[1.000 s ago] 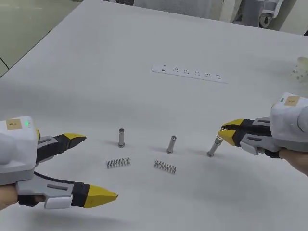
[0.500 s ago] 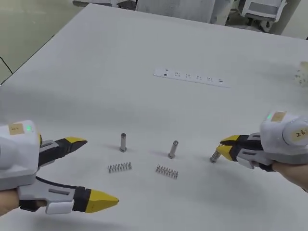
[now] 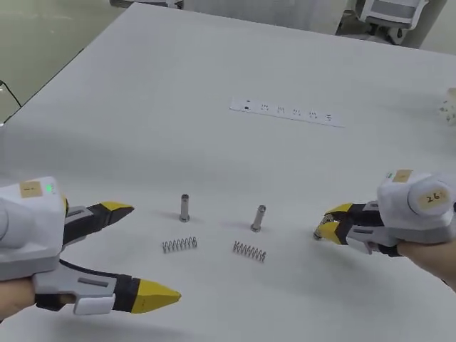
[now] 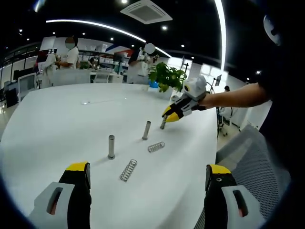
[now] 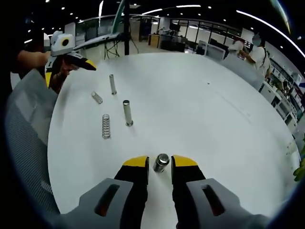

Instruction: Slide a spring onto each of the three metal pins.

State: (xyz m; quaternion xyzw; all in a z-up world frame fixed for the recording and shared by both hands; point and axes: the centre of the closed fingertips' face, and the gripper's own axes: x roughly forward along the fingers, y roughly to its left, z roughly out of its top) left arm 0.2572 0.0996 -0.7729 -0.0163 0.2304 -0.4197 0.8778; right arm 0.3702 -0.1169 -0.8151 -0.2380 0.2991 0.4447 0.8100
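1. Right hand-held gripper (image 3: 326, 228): the jaws are set narrow, one on either side of the top of the right pin (image 5: 161, 162), which stands on the desk (image 3: 214, 85). The right gripper view seems to show a thin gap on each flank, so it cannot be told whether the jaws pinch the pin. So close a setting suits steadying a slender shaft or guiding a coil down it. Whether a spring already sits on this pin is too small to confirm.
2. Left hand-held gripper (image 3: 139, 251): the jaws are spread wide and hold nothing, low over the near-left part of the desk. The wide setting reads as readiness to pick up a spring.
3. Left pin (image 3: 184, 207) and middle pin (image 3: 258, 217): both are upright and bare, in one row with the right pin. Standing upright leaves each top free for a spring to pass over it.
4. Left spring (image 3: 179, 244) and middle spring (image 3: 249, 251): each lies flat on the desk, just in front of its pin on the person's side. The left spring is the nearer to the left hand-held gripper, just beyond its open jaws. Both springs lie well apart from the right hand-held gripper.
5. Judged progress: at least two pins are not yet fitted.
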